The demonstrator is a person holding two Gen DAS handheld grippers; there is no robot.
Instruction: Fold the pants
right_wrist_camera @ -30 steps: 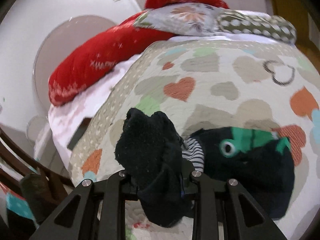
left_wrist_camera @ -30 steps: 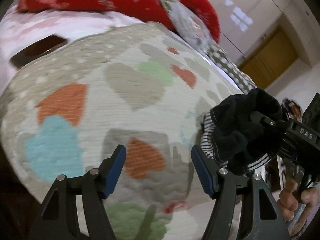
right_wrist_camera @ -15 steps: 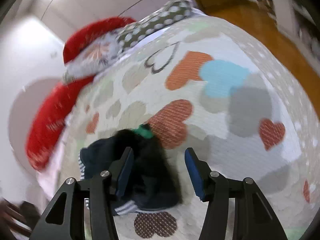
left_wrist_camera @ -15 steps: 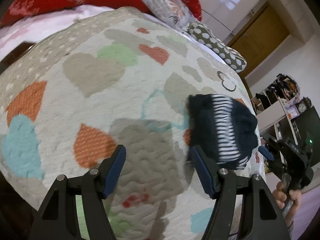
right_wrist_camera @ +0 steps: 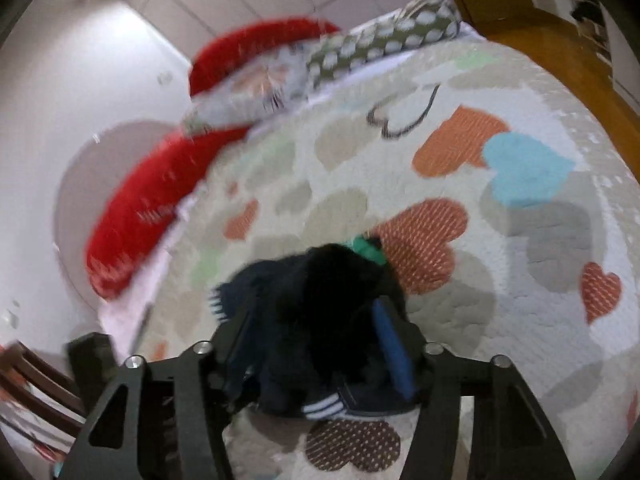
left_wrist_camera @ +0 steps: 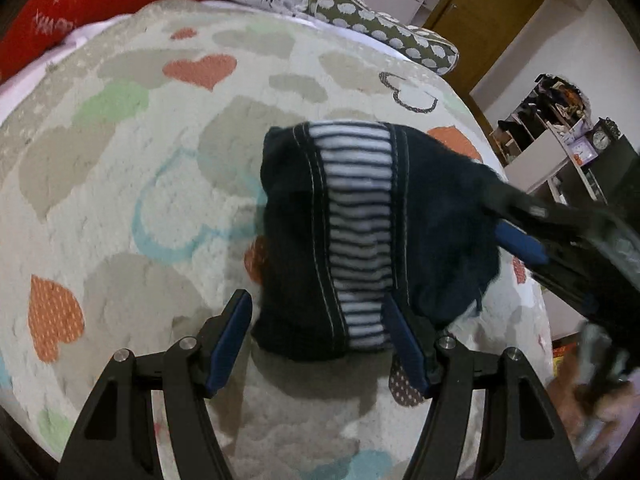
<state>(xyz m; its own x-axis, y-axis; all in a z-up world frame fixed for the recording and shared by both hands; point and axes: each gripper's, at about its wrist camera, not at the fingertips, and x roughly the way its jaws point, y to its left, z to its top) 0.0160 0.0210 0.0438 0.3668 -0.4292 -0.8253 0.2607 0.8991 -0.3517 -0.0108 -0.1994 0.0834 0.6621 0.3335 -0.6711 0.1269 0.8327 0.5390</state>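
Dark navy fleece, bunched into a compact bundle, is what the pants (left_wrist_camera: 360, 236) amount to now: they lie on the bed's quilt (left_wrist_camera: 120, 160), towards its near right side and well clear of the pillows at the head edge. A ribbed band of thin black-and-white stripes runs down the middle between 2 lines of pale stitching, and a scrap of green print peeks out at the far side in the right wrist view. The folding looks largely done; what seems left is squaring the packet, since its right half sits lumpy and raised.

Both claws are free of the cloth. The left gripper (left_wrist_camera: 320, 332) stands open, its blue pads either side of the bundle's near edge without pressing on it. The right gripper (right_wrist_camera: 320, 344) is opening, with the pile between its jaws; motion blur hides whether a pad touches the cloth.

The quilt is nubbly, cream, printed with orange, teal and grey hearts. A plush red cushion (left_wrist_camera: 80, 4) and a dotted olive pillow (left_wrist_camera: 384, 32) line the head edge.
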